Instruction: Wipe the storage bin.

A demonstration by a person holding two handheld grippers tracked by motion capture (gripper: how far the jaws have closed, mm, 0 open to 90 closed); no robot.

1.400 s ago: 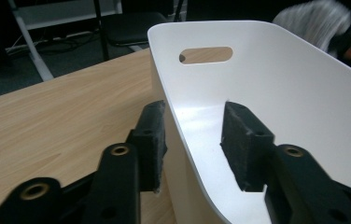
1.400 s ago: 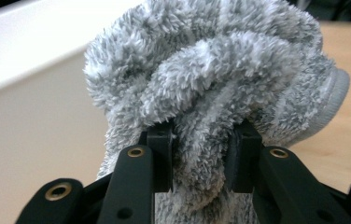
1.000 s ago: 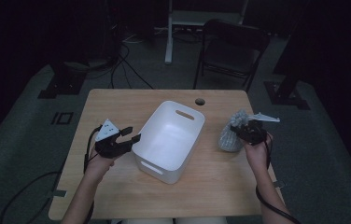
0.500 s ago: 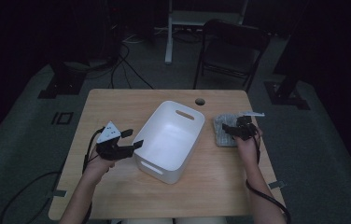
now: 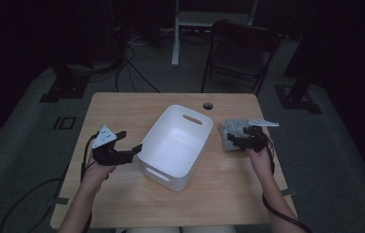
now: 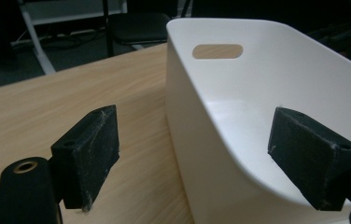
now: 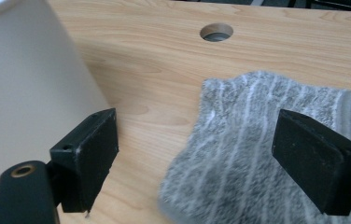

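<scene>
The right gripper has just opened its jaws wide over the grey striped sock, which lies flat on the table right of the white bin. In the right gripper view its cuff points away and its near end is cut off. The left gripper, jaws just opened, straddles the bin's wall, gripping nothing.

Bin sits mid-table; sock lies flat on the table to its right, w/ cable hole behind and between them. Chair stands on the floor beyond the table's far edge.
</scene>
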